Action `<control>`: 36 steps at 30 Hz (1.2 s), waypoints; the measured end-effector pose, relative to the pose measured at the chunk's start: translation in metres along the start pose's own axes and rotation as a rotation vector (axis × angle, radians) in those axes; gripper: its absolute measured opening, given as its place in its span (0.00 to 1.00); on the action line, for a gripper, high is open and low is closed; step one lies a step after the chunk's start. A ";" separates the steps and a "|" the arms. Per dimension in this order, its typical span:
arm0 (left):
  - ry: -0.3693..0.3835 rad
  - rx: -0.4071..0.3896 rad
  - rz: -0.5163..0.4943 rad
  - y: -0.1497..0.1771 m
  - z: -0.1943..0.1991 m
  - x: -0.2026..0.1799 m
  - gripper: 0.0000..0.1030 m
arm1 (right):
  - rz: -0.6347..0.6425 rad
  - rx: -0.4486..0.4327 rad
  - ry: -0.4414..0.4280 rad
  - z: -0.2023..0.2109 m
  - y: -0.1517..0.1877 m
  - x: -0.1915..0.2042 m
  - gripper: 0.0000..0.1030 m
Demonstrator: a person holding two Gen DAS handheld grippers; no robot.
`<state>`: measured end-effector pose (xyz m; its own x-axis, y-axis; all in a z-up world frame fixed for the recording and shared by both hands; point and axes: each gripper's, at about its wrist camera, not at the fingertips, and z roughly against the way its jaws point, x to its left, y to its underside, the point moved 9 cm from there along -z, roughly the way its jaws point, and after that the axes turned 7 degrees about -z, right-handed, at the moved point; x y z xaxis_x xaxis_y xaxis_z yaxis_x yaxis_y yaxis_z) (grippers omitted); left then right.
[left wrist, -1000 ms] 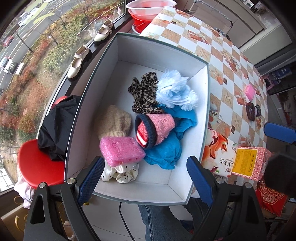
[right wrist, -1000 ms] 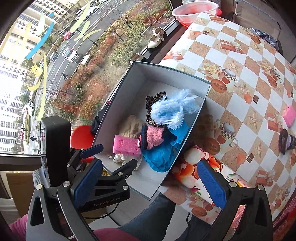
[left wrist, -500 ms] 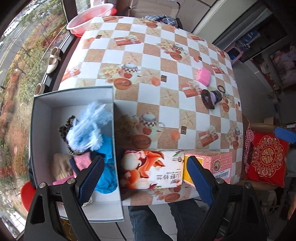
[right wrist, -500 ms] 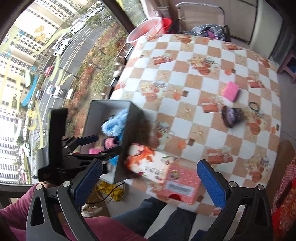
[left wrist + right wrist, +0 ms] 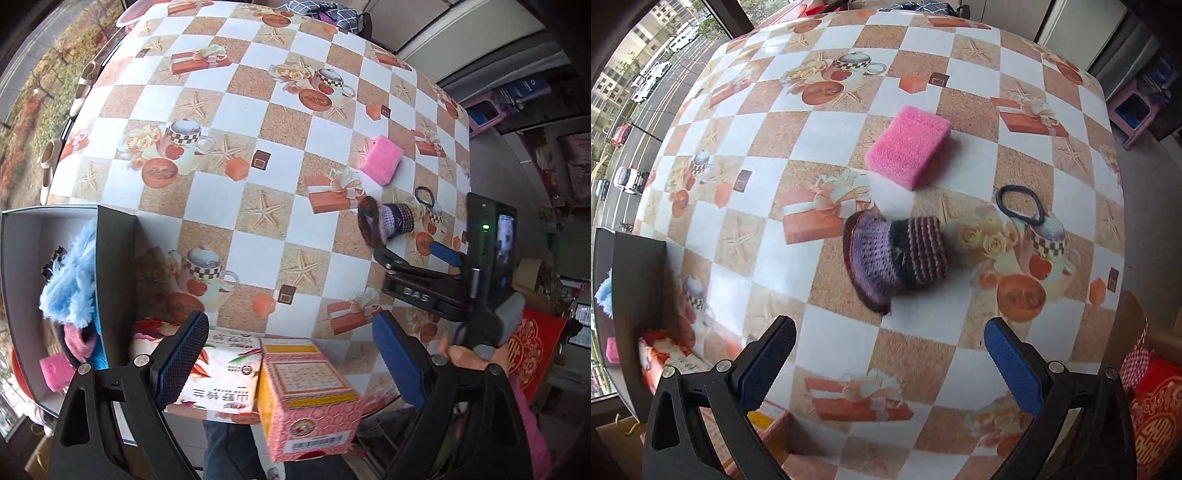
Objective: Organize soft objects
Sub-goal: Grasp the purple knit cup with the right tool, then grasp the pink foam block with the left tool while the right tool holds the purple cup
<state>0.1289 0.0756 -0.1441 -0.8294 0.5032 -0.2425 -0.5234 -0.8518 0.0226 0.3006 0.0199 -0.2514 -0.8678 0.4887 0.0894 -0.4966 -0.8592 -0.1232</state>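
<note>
A purple knitted hat (image 5: 897, 254) lies on its side on the checkered table, with a pink sponge (image 5: 908, 151) just behind it and a black hair tie (image 5: 1021, 205) to its right. My right gripper (image 5: 886, 343) hangs open above the table just in front of the hat, pointing down, nothing between its pads. In the left wrist view the same hat (image 5: 388, 221), sponge (image 5: 382, 160) and right gripper (image 5: 412, 254) appear at the right. My left gripper (image 5: 291, 325) is open and empty over the table's near edge. The white box (image 5: 110, 229) at the left holds a blue fluffy item (image 5: 70, 280) and other soft things.
A tissue pack (image 5: 218, 376) and a pink carton (image 5: 306, 391) stand at the near table edge beside the box. A red patterned cushion (image 5: 1156, 406) lies off the table at the right. A person's hand (image 5: 465, 356) holds the right gripper.
Both grippers have swung right, away from above the box and out over the table. The right one has also dropped lower and now hangs close to the knitted hat.
</note>
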 end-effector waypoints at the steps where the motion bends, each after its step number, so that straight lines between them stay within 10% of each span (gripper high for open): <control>1: 0.009 -0.003 0.028 -0.005 -0.001 -0.006 0.90 | 0.012 -0.005 0.005 -0.009 -0.007 0.000 1.00; 5: 0.009 -0.031 0.104 -0.027 -0.004 -0.025 0.90 | 0.038 0.018 -0.014 -0.044 -0.022 0.002 1.00; 9: -0.052 -0.038 0.094 -0.054 -0.016 -0.046 0.90 | 0.056 -0.010 -0.020 -0.045 -0.021 -0.007 0.61; 21: -0.377 -0.081 -0.191 -0.165 -0.142 -0.105 0.87 | -0.215 0.017 -0.273 0.017 0.055 -0.102 0.59; 36: -0.313 -0.073 -0.290 -0.181 -0.177 -0.124 0.85 | -0.343 0.044 -0.378 0.033 0.104 -0.114 0.59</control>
<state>0.3614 0.1415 -0.2899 -0.6754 0.7333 0.0774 -0.7374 -0.6714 -0.0743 0.3487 -0.1298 -0.2417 -0.5842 0.6617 0.4699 -0.7435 -0.6685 0.0169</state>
